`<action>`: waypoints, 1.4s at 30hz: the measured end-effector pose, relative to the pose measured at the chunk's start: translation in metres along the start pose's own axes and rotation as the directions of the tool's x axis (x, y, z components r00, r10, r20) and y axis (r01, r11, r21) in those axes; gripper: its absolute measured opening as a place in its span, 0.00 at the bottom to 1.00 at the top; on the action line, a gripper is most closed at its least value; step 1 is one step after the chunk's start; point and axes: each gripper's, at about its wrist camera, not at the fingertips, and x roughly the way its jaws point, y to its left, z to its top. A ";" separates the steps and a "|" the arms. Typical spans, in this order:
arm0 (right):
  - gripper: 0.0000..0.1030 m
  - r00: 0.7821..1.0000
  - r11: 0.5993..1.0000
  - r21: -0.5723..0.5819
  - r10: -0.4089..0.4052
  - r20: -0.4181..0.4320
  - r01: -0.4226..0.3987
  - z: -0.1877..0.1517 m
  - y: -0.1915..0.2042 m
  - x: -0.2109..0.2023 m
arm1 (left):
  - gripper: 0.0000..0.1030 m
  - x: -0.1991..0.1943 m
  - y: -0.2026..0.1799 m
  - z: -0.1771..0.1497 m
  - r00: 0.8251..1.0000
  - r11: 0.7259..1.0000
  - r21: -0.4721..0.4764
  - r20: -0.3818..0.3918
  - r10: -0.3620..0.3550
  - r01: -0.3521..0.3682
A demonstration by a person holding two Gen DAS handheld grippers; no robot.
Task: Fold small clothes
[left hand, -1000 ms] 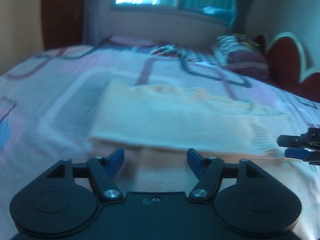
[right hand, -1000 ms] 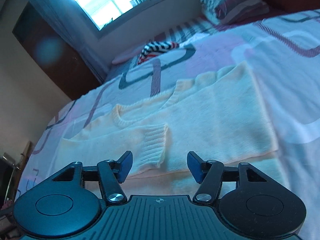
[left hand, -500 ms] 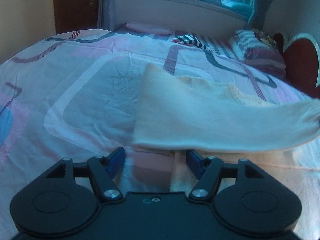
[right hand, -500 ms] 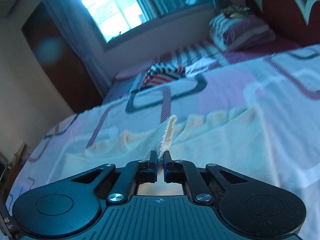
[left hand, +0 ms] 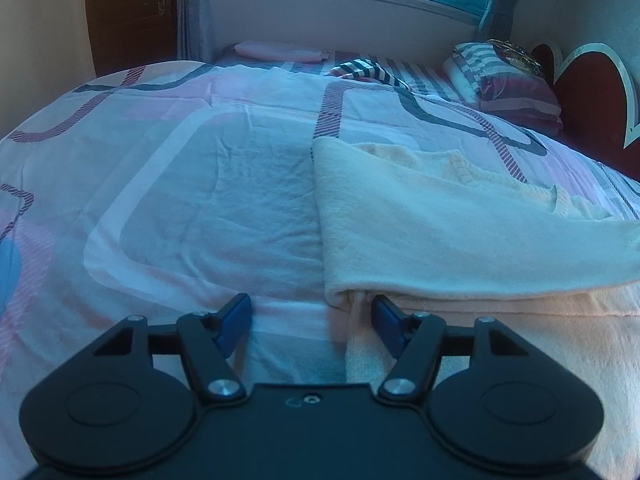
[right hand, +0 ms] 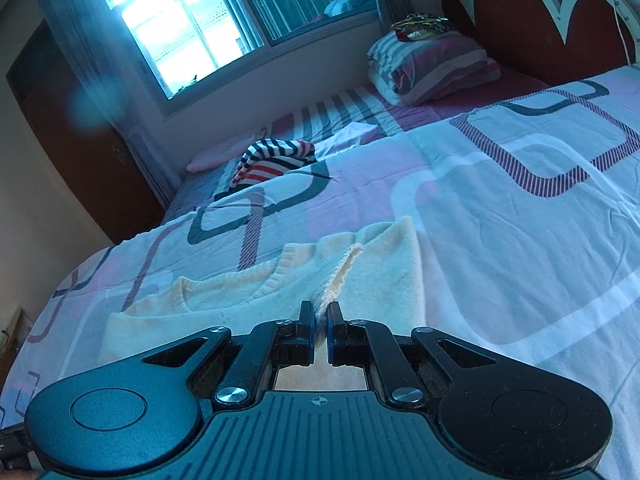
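A small cream knitted sweater [left hand: 440, 236] lies on the bed, one sleeve folded across its body toward the right. My left gripper [left hand: 312, 316] is open and empty, low over the sweater's near left corner; the folded edge lies between its blue pads. In the right wrist view the sweater [right hand: 248, 292] spreads ahead and to the left. My right gripper [right hand: 319, 326] is shut on the sweater's ribbed sleeve cuff [right hand: 340, 276] and holds it lifted a little above the body.
The bedspread [left hand: 200, 208] has pink, white and grey rounded squares. A striped garment [right hand: 272, 160] lies at the far side. Folded striped pillows [right hand: 432, 68] sit by the red headboard [right hand: 532, 32]. A window and a dark door stand beyond.
My right gripper closed on the sleeve cuff and carried it to the right across the sweater. My left gripper shifted left toward the sweater's corner and stayed open.
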 end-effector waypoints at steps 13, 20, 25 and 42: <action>0.05 0.999 0.999 -0.003 -0.035 -0.041 0.035 -0.013 -0.017 0.002 | 0.62 0.000 0.004 0.001 1.000 1.000 0.008 -0.007 -0.013 0.013; 0.05 0.997 0.998 0.014 -0.056 -0.061 0.057 -0.021 -0.026 0.007 | 0.61 0.001 0.004 0.002 1.000 1.000 0.018 -0.012 -0.012 0.013; 0.05 0.996 0.998 0.008 -0.065 -0.067 0.066 -0.030 -0.035 0.017 | 0.61 0.001 0.003 0.002 1.000 0.999 0.029 -0.016 -0.012 0.012; 0.10 1.000 0.994 -0.107 -0.028 -0.011 0.027 -0.026 0.009 0.006 | 0.63 -0.025 -0.051 0.018 0.979 0.976 0.157 0.113 -0.170 0.152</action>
